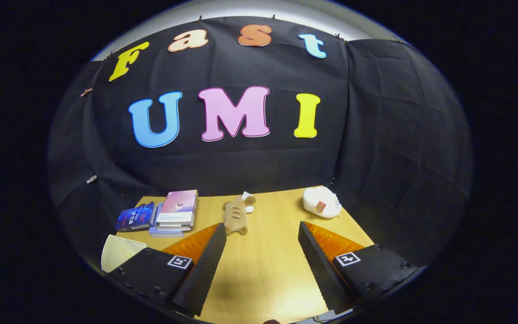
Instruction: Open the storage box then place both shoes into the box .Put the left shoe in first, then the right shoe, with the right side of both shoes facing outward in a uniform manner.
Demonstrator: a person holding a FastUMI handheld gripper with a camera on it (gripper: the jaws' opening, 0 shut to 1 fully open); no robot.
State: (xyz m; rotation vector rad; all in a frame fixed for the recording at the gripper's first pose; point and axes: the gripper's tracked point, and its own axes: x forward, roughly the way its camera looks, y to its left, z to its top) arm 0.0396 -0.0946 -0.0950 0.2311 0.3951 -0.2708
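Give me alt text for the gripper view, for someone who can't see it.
The gripper hangs open over a wooden table, with bare tabletop between its fingers. Just beyond the fingertips lies a tan plush toy; farther back are a stack of books beside a blue book, and a white plush toy. A pale folded object sits beside one finger.

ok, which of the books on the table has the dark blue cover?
The dark blue book, lying alone at the far-left end beside the stack of pale books, whose top cover is pink. The gripper is open, fingers apart over the bare wooden table.
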